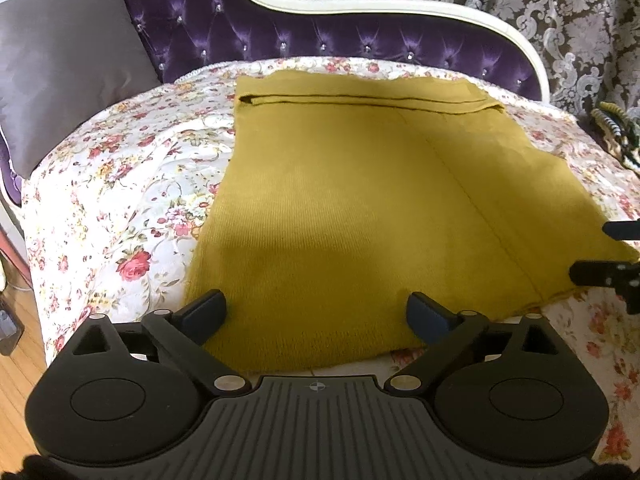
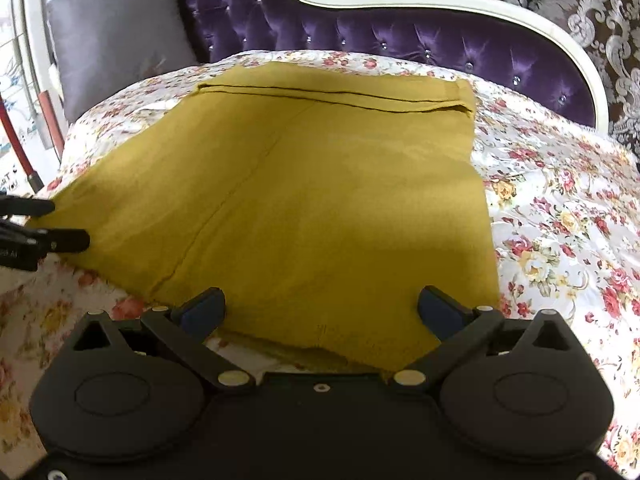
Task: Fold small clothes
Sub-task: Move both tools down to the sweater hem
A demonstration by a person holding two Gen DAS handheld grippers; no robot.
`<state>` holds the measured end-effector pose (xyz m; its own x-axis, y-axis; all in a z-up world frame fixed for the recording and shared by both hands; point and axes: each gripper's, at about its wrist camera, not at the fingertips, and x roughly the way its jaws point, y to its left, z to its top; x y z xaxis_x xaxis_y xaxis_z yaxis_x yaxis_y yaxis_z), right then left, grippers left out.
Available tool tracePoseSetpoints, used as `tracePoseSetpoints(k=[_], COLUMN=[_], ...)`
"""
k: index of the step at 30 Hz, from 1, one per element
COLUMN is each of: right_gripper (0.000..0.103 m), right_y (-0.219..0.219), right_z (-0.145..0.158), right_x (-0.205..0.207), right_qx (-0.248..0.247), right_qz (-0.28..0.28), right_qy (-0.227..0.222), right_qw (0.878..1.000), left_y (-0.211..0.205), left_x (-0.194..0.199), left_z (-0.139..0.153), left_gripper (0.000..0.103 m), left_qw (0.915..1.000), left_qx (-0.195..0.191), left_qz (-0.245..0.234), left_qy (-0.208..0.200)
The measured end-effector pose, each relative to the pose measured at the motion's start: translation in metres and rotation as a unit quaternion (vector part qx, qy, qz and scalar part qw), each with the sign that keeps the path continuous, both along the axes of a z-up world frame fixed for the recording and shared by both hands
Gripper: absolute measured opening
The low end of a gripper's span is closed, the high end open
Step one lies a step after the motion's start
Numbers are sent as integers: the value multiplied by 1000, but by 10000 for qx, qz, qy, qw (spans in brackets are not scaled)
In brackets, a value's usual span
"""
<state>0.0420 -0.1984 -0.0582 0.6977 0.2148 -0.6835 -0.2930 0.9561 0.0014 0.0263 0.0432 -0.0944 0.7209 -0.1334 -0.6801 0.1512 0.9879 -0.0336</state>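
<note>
**Two open grippers wait at the near hem of a half-folded knit**

Both tools sit at the near edge of the bed with nothing in their grasp. The left gripper has its jaws spread wide, and the mustard knit garment lies under and between the fingers without being pinched. The right gripper is spread just as wide over the garment's near right corner; its pads do not press on the cloth either, though the near hem looks slightly rucked just below them.

The garment lies flat on the floral bedspread, roughly centred, its long side running from near to far. A seam or crease runs up its length. At the far end a band of the cloth is already turned back on itself, so one fold looks done. The rest is a single smooth panel, still large, so I judge the task to be at an early or middle stage: the near hem probably has to be picked up at both corners and carried toward the far fold, perhaps more than once.

Beyond the garment stand a grey cushion at far left and the purple tufted headboard
</note>
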Motion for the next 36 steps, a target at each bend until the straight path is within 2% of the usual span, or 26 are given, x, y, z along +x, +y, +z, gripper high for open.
tracePoseSetpoints(k=[8, 18, 20, 26, 28, 31, 33, 36], right_gripper=[103, 103, 103, 103, 103, 103, 103, 103], right_y=[0, 1, 1, 2, 2, 1, 1, 1], right_z=[-2, -3, -2, -2, -2, -2, -2, -1], right_x=[-1, -2, -3, -5, -4, -4, -4, -4], right_qx=[11, -48, -33, -53, -55, -54, -54, -21], right_qz=[10, 90, 121, 194, 202, 206, 207, 229], right_qy=[-50, -61, -72, -108, -107, -108, -109, -120], right_qw=[10000, 9999, 9999, 9997, 9997, 9997, 9997, 9997], left_y=[-2, 0, 2, 17, 25, 34, 32, 21], left_x=[-6, -7, -11, -16, -12, -6, -2, 3], left_z=[-2, 1, 3, 10, 9, 7, 8, 8], left_gripper=[99, 97, 86, 83, 84, 82, 82, 82], left_qw=[9999, 9997, 9998, 9971, 9967, 9972, 9978, 9994], left_qx=[32, 160, 144, 368, 297, -47, -200, -149], left_qz=[17, -173, -75, 640, 749, 738, 593, 242], left_qy=[-145, -67, -128, -202, -68, 123, 195, 216])
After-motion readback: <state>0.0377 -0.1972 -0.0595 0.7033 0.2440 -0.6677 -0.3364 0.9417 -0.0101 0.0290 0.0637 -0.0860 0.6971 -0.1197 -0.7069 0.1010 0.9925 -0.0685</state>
